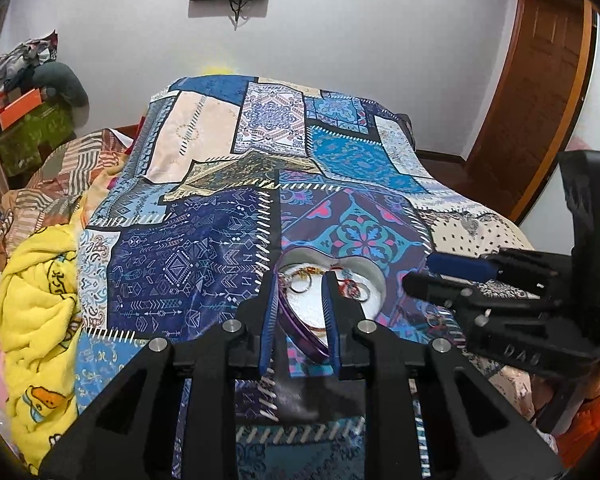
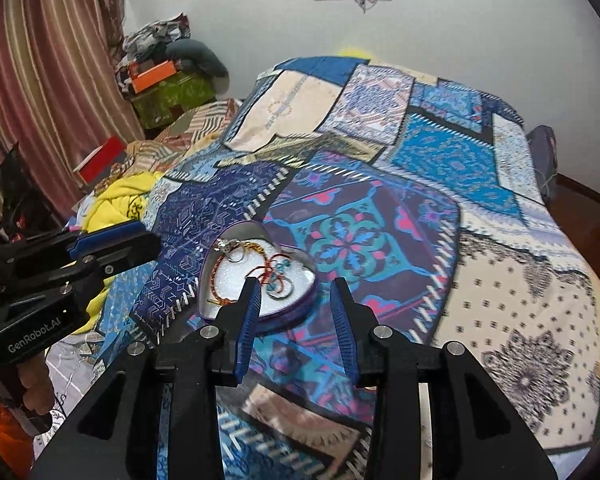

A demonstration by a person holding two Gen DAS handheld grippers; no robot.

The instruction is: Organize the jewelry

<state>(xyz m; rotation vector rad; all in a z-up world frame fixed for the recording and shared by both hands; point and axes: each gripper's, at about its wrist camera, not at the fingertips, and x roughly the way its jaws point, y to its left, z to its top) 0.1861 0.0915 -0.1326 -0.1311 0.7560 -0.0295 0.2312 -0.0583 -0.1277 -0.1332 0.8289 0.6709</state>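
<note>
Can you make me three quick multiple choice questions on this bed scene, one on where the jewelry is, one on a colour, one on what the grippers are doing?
1. Where does the jewelry lie?
A. In the heart-shaped tin
B. On the yellow blanket
C. On the floor

2. What colour is the tin's outer wall?
A. Red
B. Purple
C. Green

3. How does the right gripper stand?
A. Shut on a ring
B. Shut on the tin
C. Open, holding nothing

Answers:
1 A, the rings and beaded strand rest on the tin's white lining.
2 B, the rim shows purple in both views.
3 C, its fingers stand apart with only the bedspread between them; the left gripper is open too.
</note>
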